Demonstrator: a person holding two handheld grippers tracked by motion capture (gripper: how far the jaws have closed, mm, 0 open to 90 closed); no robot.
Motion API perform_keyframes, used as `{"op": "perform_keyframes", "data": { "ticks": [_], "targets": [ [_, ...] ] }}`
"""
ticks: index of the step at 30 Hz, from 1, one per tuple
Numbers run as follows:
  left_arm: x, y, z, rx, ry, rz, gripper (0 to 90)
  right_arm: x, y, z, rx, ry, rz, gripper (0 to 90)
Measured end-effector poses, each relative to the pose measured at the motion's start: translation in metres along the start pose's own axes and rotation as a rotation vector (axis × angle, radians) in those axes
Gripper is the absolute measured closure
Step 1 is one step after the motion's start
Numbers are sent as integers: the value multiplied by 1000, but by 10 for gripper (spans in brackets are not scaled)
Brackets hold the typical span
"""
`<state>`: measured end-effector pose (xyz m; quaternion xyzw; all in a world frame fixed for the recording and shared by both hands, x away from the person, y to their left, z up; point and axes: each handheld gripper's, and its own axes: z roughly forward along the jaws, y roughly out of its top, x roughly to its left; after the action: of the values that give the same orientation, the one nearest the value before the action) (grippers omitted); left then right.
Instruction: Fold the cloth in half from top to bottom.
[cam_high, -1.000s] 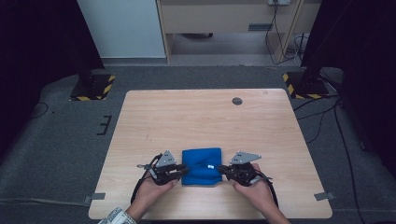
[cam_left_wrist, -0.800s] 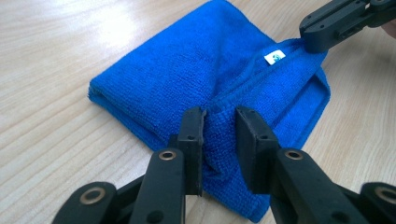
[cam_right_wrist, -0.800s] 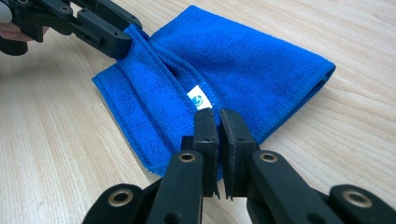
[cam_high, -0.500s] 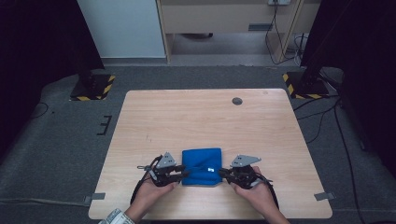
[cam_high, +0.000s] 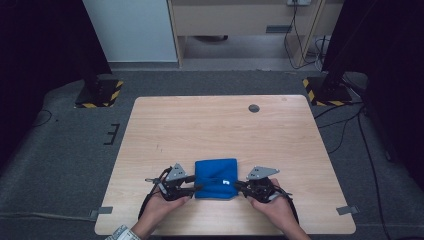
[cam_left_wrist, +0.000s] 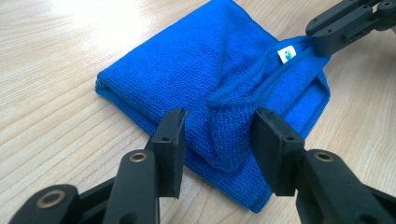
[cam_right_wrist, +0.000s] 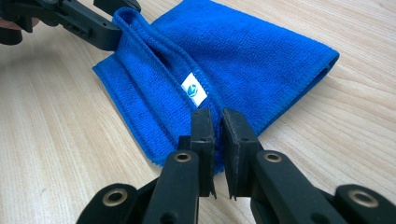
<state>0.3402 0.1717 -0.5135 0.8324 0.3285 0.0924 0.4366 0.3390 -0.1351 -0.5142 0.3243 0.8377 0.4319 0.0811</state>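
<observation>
Blue folded cloth (cam_high: 215, 178) lies flat, long axis between grippers. Right gripper (cam_right_wrist: 218, 128) pinches its raised hem; left gripper (cam_left_wrist: 217, 140), jaws just opening, straddles the hem untouched.

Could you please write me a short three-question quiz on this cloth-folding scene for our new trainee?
1. True or false: the right gripper pinches the blue cloth.
2. How do the left gripper jaws stand around the raised fold: A pressed on it, B apart from it?
3. What small thing is sewn to the cloth's hem?

Key: 1 true. 2 B; they have just been opening, fold loose between them. 3 a white label.
</observation>
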Motion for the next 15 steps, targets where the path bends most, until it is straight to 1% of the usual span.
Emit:
{"op": "perform_keyframes", "data": {
  "ticks": [2,4,5,8,9,10,14,15],
  "targets": [
    [0,0,-2,-5,0,-4,540,0,0,-2,4,2,4,824],
    [-2,-2,-3,3,-7,0,538,0,0,-3,9,4,5,793],
    [-2,-2,-3,3,-7,0,543,0,0,-3,9,4,5,793],
    [-3,-3,-4,11,-15,6,552,-1,0,-5,18,2,19,674],
    [-4,-3,-3,12,-17,8,559,-1,0,-5,22,0,25,652],
    [-4,-2,-3,13,-18,8,563,-1,1,-6,22,0,38,595],
    [-6,-2,-2,18,-30,14,570,0,2,-6,16,14,51,541],
    [-7,-2,-3,17,-31,17,570,0,3,-6,15,18,47,533]
  ]
}}
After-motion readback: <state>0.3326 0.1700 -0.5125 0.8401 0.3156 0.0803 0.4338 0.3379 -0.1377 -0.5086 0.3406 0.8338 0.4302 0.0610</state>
